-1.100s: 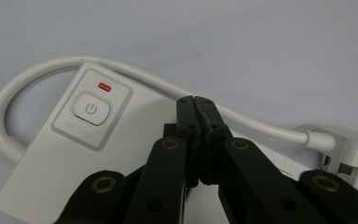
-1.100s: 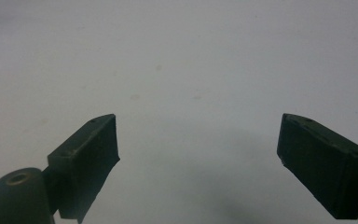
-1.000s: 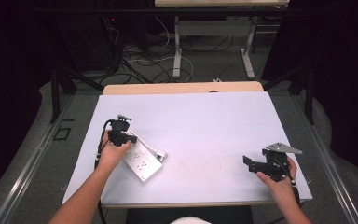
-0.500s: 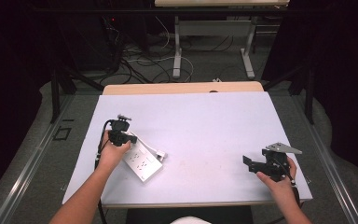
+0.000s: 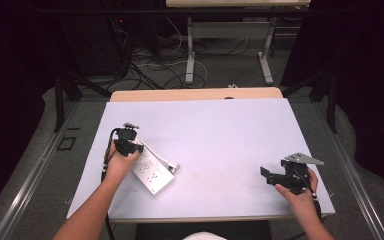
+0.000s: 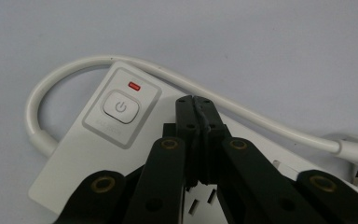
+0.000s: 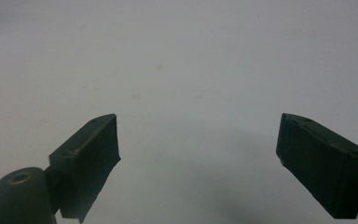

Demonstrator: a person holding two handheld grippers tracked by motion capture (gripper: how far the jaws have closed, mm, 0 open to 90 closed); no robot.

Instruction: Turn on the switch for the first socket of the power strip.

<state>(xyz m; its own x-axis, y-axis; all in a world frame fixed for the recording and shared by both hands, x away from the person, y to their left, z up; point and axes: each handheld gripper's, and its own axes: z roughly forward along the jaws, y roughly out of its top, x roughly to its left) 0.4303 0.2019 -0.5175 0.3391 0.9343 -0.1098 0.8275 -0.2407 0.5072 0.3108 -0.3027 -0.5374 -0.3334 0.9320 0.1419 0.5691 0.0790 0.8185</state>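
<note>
White plastic power strip [image 5: 151,172] lies flat at the left side of the pale grey table [image 5: 220,130], set at a slant, and the left gripper [image 5: 129,145] is right over its far end. From the left gripper view the 2 black jaws are pressed tight together, nothing between them, their tips hovering over the strip's body just beside the rounded grey power button [image 6: 120,107]; whether the tips touch the plastic I cannot tell. A small red indicator light [image 6: 134,86] sits just past that button. The strip's thick white cable [image 6: 121,65] loops out from the switch end and runs back alongside the body, ending at a white plug [image 5: 172,165] by the strip's side.

Over on the right, the right gripper [image 5: 275,175] sits well apart from the strip, near the table's right front corner, held in the person's right hand [image 5: 297,197]. In the right gripper view its 2 jaws stand apart, with bare table surface between them and nothing gripped
</note>
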